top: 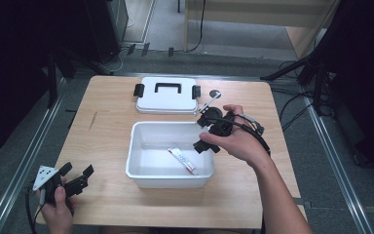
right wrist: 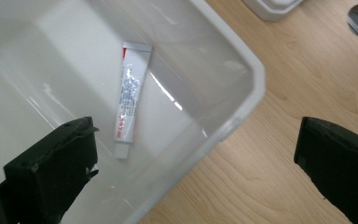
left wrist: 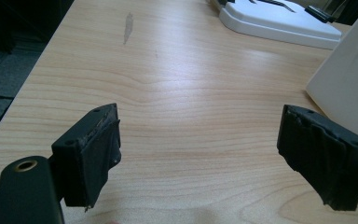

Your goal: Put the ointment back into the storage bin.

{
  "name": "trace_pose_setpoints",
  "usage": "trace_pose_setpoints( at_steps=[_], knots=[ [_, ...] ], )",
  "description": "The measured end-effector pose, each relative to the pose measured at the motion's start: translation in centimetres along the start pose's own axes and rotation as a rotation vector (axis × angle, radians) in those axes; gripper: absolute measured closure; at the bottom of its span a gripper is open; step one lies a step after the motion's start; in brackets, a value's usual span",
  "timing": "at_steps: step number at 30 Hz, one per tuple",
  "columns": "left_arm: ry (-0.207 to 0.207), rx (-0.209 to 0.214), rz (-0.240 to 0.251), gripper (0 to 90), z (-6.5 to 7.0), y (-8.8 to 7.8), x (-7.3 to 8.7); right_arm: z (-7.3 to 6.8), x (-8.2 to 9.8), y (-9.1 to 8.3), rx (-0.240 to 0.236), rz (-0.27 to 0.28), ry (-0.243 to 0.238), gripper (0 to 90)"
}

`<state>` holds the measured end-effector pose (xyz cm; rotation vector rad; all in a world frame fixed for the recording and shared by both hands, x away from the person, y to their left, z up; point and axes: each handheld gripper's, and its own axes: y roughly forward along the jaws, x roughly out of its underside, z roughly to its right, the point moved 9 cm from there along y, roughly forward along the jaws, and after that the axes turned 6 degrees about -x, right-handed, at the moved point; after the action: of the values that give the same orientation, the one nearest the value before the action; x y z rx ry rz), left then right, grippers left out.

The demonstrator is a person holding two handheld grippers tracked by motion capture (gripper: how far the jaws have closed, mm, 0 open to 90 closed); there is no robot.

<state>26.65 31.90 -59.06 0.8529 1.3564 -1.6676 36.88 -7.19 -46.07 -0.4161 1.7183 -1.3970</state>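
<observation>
- Wooden table [top: 107, 141]: spread across centre frame of the high view.
- White bin [top: 137, 141]: centre; packing step judged in hand.
- Lid [top: 168, 100]: above the bin, judged next to be fitted.
- Right gripper [top: 205, 134]: released, over the bin's right rim.
- Left gripper [top: 76, 171]: released, lower left.
- Tube [top: 182, 160]: lying flat inside the bin.

This looks like a lab or recording studio. A bare wooden table [top: 107, 146] stands on grey carpet between metal floor rails [top: 24, 161], with black tripod legs [top: 292, 68], trailing cables [top: 297, 105] and dark equipment around it.
</observation>
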Motion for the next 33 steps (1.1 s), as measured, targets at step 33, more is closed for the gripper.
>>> trace_pose_setpoints(
  at_steps=[33],
  knots=[
    [0.003, -0.003, 0.001, 14.1, 0.0, 0.0, 0.0, 10.0, 13.3, -0.1, 0.175, 0.341, 0.312, 0.0]
  ],
)
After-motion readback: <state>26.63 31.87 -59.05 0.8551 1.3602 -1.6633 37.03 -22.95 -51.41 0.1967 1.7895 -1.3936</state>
